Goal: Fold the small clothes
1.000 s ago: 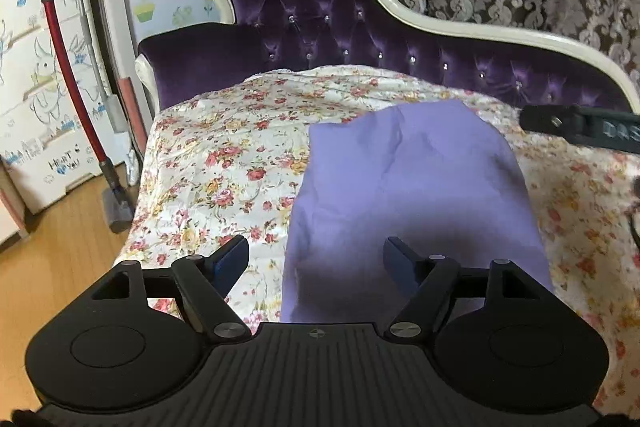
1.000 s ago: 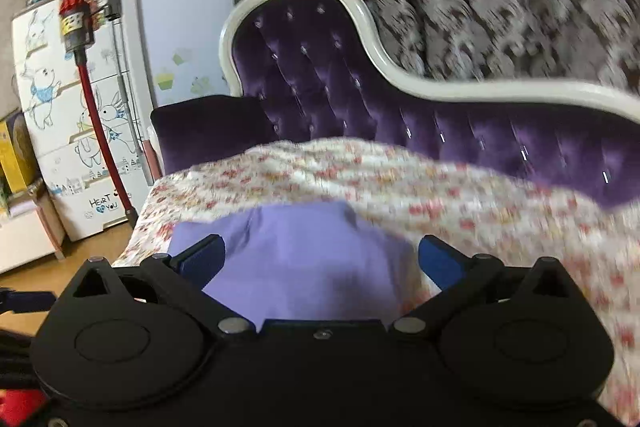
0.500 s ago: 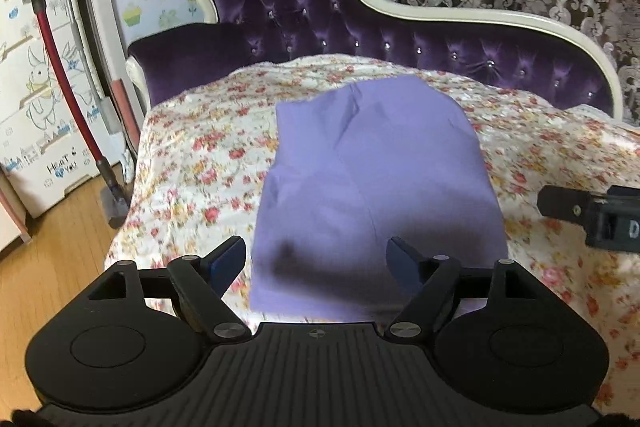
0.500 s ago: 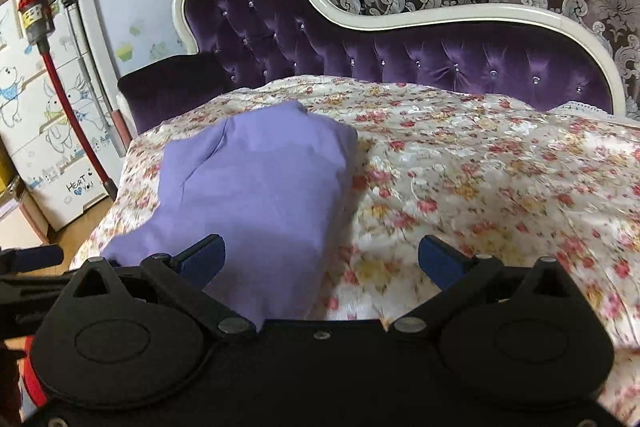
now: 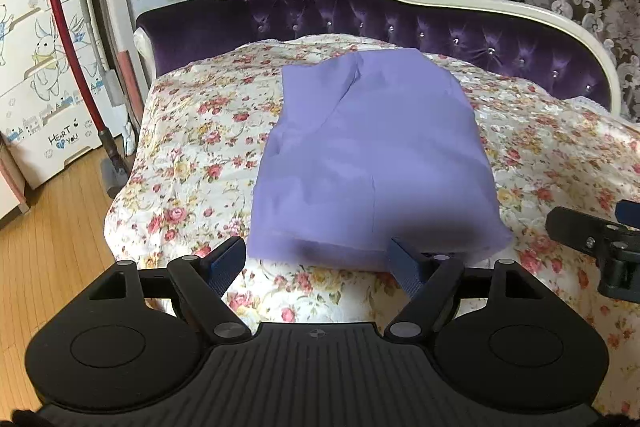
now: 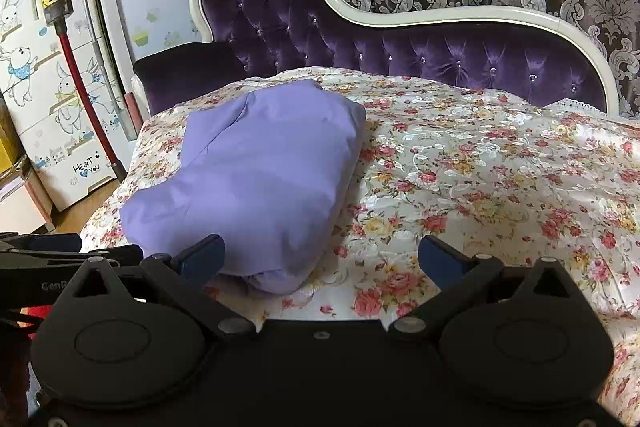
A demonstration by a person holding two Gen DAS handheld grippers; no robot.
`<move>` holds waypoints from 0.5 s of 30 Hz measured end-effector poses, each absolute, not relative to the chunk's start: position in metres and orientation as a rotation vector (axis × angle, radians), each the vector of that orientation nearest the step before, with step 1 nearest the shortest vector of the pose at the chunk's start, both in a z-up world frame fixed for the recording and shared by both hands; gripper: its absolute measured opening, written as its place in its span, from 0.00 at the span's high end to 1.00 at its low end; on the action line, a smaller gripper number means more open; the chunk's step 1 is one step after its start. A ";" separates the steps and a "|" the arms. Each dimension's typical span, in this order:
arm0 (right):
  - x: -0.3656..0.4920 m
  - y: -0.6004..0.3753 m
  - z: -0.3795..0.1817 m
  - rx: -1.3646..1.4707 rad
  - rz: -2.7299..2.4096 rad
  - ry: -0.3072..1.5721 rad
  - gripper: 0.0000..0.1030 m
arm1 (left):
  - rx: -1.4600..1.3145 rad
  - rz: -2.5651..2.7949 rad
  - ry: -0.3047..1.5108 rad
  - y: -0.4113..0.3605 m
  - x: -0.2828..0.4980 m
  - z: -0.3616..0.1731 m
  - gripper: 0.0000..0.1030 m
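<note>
- The purple garment (image 5: 372, 155) lies partly folded on the floral bedspread (image 5: 192, 163) of the chaise
- Both the left gripper (image 5: 316, 259) and right gripper (image 6: 320, 257) hover released at its near hem, grasping nothing
- Judged step: between folds; next, pinch the near corners for another fold

Folded garment (image 5: 372, 163) lies on the bedspread (image 5: 192, 163), headboard (image 5: 360, 3) behind, vacuum (image 5: 68, 27) left
</note>
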State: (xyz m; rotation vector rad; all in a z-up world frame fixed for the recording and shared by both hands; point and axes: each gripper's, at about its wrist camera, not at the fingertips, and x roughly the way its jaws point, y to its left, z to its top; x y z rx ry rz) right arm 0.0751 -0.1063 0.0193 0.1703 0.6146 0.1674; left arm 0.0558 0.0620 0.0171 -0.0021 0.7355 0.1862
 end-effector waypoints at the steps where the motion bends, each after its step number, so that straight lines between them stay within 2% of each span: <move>1: 0.073 -0.106 0.019 0.169 0.169 0.613 0.01 | -0.004 0.186 0.736 0.063 0.055 0.017 0.26; 15: 0.068 -0.099 0.019 0.171 0.189 0.613 0.01 | -0.027 0.192 0.731 0.069 0.049 0.014 0.26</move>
